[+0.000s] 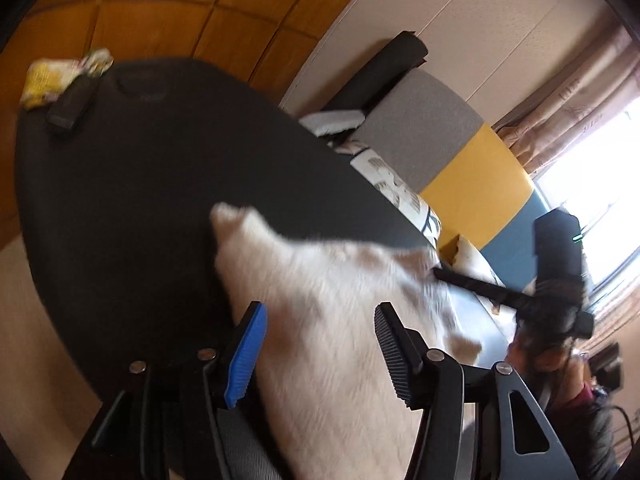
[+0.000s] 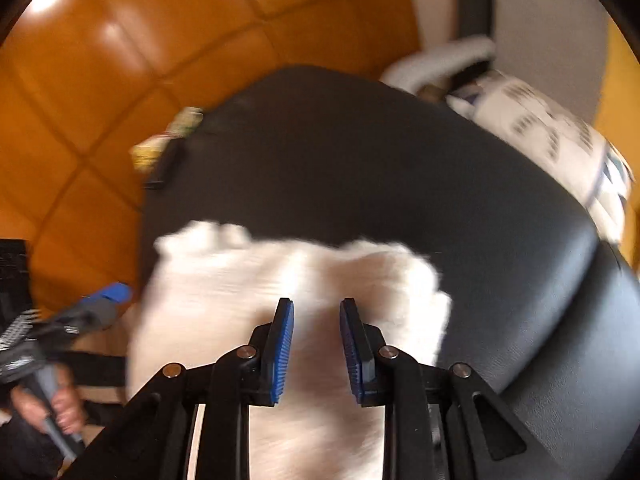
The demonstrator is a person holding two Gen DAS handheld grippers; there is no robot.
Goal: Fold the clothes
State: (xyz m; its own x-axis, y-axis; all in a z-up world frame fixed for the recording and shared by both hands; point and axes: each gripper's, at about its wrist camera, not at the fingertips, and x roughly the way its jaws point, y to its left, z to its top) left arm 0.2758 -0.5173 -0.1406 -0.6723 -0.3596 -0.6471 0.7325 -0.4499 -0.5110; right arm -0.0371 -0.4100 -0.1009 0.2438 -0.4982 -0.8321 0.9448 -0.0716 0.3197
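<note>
A white fluffy garment lies motion-blurred on the near part of a dark round table. My left gripper hovers over it, open, with the cloth showing between its blue pad and black pad. In the right wrist view the same garment spreads under my right gripper, which is open with a narrower gap. The right gripper reaches the garment's far edge in the left view. The left gripper, held by a hand, sits at the garment's left edge.
A black remote-like object and a yellow packet lie at the table's far edge. Behind the table is a sofa with grey, yellow and blue panels and a patterned cushion. The floor is orange tile.
</note>
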